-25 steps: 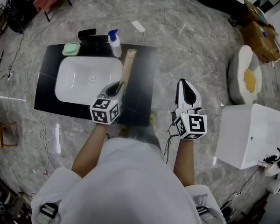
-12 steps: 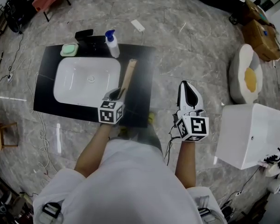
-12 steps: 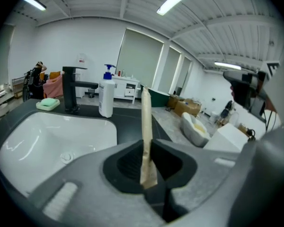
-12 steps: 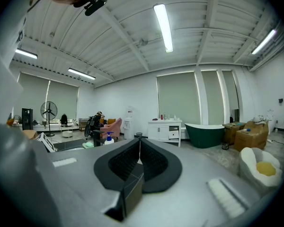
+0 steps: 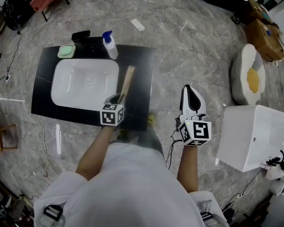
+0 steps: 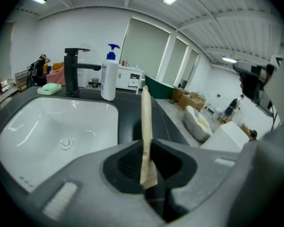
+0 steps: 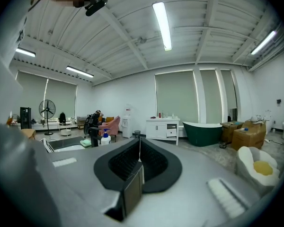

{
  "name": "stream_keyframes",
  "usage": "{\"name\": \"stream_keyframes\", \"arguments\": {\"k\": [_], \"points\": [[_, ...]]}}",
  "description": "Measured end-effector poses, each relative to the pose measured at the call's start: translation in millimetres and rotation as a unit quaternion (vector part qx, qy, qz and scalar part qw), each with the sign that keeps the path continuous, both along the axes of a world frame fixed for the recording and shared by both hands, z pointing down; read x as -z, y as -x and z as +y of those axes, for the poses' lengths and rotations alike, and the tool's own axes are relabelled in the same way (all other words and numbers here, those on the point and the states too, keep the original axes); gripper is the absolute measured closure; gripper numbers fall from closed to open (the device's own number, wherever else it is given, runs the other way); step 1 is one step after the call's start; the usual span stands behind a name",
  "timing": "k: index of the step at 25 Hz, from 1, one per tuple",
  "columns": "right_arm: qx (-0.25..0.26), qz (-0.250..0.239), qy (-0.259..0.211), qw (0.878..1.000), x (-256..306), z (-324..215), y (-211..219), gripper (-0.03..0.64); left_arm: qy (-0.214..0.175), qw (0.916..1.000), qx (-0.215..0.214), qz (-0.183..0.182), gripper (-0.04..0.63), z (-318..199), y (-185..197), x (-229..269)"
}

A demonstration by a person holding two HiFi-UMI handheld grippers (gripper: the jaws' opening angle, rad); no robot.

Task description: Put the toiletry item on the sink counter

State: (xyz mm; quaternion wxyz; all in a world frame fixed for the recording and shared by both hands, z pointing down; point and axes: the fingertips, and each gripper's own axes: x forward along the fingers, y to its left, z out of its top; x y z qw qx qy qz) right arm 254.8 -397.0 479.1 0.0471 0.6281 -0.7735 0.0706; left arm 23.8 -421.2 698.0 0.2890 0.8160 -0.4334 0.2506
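A long flat tan toiletry item (image 5: 126, 83) (image 6: 146, 136) is pinched at its near end by my left gripper (image 5: 117, 98) (image 6: 146, 162), which is shut on it. The item reaches out over the black sink counter (image 5: 139, 86) (image 6: 132, 112), just right of the white basin (image 5: 84, 83) (image 6: 52, 131). Whether its far end touches the counter I cannot tell. My right gripper (image 5: 191, 94) (image 7: 138, 161) hangs over the marble floor to the right of the counter, shut with nothing between its jaws.
At the counter's back stand a black faucet (image 5: 80, 36) (image 6: 75, 70), a white pump bottle with a blue top (image 5: 109, 45) (image 6: 109, 77) and a green soap dish (image 5: 66, 51) (image 6: 49, 88). A white box (image 5: 253, 136) and an egg-shaped cushion (image 5: 248, 77) lie on the floor at right.
The left gripper with the tan item has drawn back slightly toward the counter's front edge. The right gripper has hardly moved.
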Motion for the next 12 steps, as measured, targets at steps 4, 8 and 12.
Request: {"name": "stream_keyframes", "arguments": {"k": [4,8,12], "points": [[-0.003,-0.001,0.006,1.0,-4,0,-6,0.612,0.016,0.9998,0.005,-0.006,0.543,-1,-1,-9],[-0.006,-0.002,0.009,1.0,-7,-1,-9,0.612,0.029,0.9995,0.01,-0.01,0.543,-3,1,-15],[-0.007,-0.002,0.012,1.0,-8,-2,-12,0.612,0.038,0.9991,0.009,-0.019,0.541,-3,0,-21]]}}
